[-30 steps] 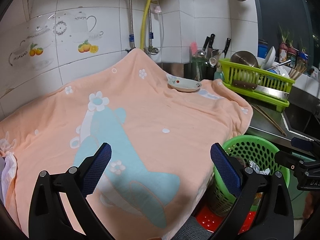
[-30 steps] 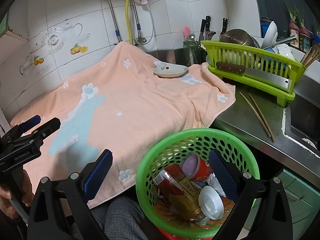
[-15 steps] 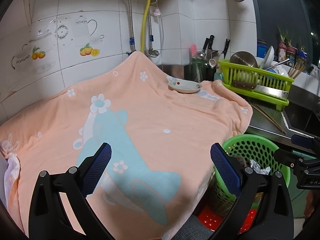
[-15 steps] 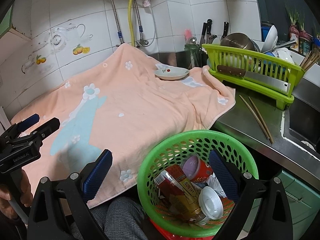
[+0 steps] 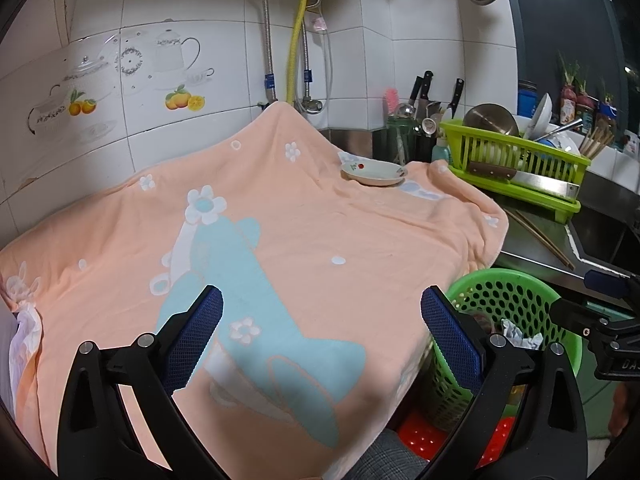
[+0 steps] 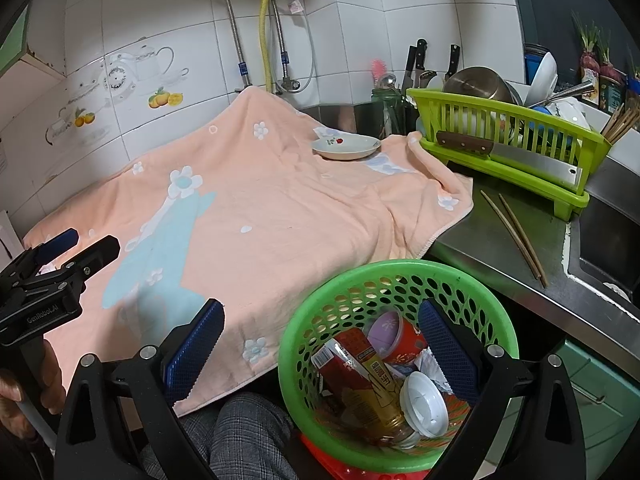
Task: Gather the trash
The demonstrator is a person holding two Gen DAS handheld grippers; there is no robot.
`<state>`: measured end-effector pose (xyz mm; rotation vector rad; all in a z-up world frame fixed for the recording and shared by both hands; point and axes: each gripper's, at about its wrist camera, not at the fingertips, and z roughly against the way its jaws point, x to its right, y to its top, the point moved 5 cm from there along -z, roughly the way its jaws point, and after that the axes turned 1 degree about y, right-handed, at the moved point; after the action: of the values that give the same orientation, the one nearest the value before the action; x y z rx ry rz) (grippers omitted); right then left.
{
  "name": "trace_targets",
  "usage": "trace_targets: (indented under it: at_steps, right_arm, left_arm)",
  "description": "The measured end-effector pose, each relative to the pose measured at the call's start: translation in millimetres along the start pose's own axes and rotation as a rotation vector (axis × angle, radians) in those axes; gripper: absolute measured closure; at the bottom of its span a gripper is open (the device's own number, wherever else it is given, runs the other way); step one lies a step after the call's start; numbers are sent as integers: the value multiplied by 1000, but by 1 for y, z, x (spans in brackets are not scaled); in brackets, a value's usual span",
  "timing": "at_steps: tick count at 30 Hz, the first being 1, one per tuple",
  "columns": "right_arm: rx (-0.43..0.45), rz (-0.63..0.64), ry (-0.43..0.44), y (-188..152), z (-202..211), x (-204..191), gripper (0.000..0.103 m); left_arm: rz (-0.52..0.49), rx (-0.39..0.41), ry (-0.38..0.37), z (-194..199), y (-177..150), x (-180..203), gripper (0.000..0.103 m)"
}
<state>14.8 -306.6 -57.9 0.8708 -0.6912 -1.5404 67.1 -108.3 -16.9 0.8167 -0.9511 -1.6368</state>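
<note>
Both hand-held grippers gape wide, empty; green perforated basket holds cans, cup, crumpled paper.

Bright, sharp; fisheye-warped, dark corners

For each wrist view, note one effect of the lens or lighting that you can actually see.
Left wrist view: fisheye bends the wall tiles and darkens the corners; the left gripper casts a soft shadow on the peach towel. Right wrist view: glare streaks the steel counter; the green basket stays sharp beneath the open right gripper.
</note>
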Motion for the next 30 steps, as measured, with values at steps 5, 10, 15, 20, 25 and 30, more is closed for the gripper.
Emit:
trace_targets:
  at_steps: [5, 10, 15, 20, 25, 30]
  right_arm:
    - [0, 0, 1, 0, 0, -1, 9]
    - [0, 0, 2, 0, 0, -2, 9]
    - [-1, -1, 1, 0, 0, -2, 9]
    - [-3, -1, 2, -1, 0, -3, 9]
    - [-3, -1, 3, -1, 0, -3, 9]
    - [-6, -2, 6, -1, -1, -3, 9]
  left_arm:
    - [2, -1, 0, 0, -1, -2, 5]
    - [0, -2, -1, -1, 0, -2, 5]
    - [-1, -3, -2, -1, -1, -2, 5]
    - [-1, -4, -1, -1, -2, -3, 5]
    - [-2, -6, -3, -3, -3, -3, 5]
    - [-1, -7, -4, -2, -2, -2, 5]
